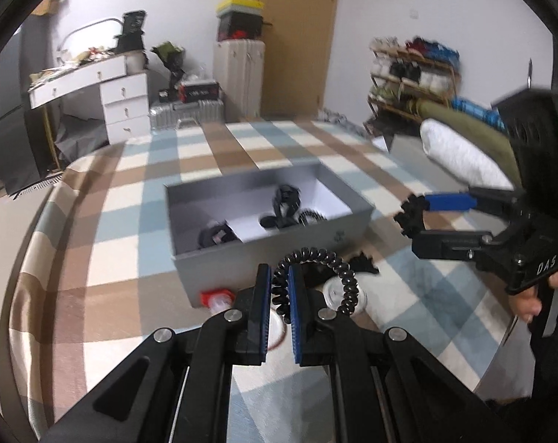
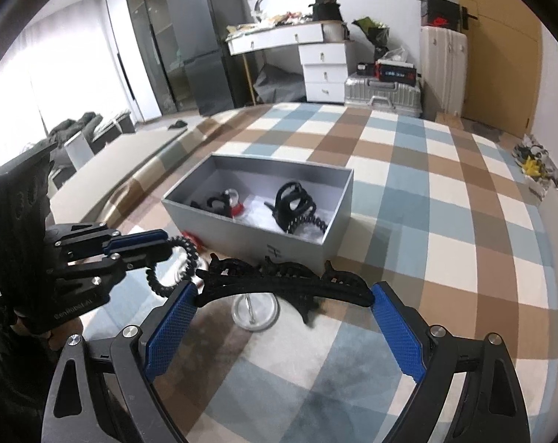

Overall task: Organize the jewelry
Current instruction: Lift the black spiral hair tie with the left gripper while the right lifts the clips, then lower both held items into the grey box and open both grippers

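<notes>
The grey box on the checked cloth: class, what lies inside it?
Inside the grey box lie a black claw clip, a coiled black hair tie beside it, and a black piece with a red-and-clear item. The near wall hides part of the floor.

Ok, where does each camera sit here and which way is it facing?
Left wrist: on the left gripper, looking forward and down over the bed at the grey box; its fingers pinch a coil tie; the right gripper and a hand show at right.
Right wrist: on the right gripper, facing the same box; it holds a black clip; the left gripper enters from the left.
Shared: box, tie, checked cover.
</notes>
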The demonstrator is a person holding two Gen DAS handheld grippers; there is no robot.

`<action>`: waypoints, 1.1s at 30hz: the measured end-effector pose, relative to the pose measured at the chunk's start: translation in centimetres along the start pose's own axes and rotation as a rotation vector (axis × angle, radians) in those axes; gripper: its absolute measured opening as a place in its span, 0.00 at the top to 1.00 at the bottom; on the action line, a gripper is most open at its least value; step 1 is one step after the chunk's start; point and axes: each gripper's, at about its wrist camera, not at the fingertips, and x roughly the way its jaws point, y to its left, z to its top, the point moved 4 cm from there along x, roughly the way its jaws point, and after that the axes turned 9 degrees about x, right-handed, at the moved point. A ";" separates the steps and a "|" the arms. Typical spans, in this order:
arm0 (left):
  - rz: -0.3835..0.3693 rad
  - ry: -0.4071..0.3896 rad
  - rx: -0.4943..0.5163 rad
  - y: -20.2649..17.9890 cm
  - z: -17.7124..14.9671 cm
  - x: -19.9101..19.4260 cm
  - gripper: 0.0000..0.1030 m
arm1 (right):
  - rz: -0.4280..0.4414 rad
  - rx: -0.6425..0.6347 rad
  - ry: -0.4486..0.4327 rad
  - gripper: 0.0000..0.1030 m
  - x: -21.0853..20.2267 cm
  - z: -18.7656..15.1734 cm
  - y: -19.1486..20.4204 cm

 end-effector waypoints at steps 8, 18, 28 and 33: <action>0.033 -0.052 -0.046 1.7 0.9 -0.5 0.95 | 0.017 0.013 -0.039 0.08 -0.1 0.5 0.4; 0.073 -0.066 -0.068 3.7 1.8 0.3 0.95 | 0.018 0.010 -0.060 0.08 1.2 1.6 0.7; 0.111 -0.079 -0.070 4.7 2.8 1.1 0.95 | 0.017 0.010 -0.066 0.08 2.4 3.1 1.0; 0.117 -0.067 -0.061 4.6 2.9 1.6 0.95 | 0.014 0.016 -0.057 0.08 3.4 3.4 1.1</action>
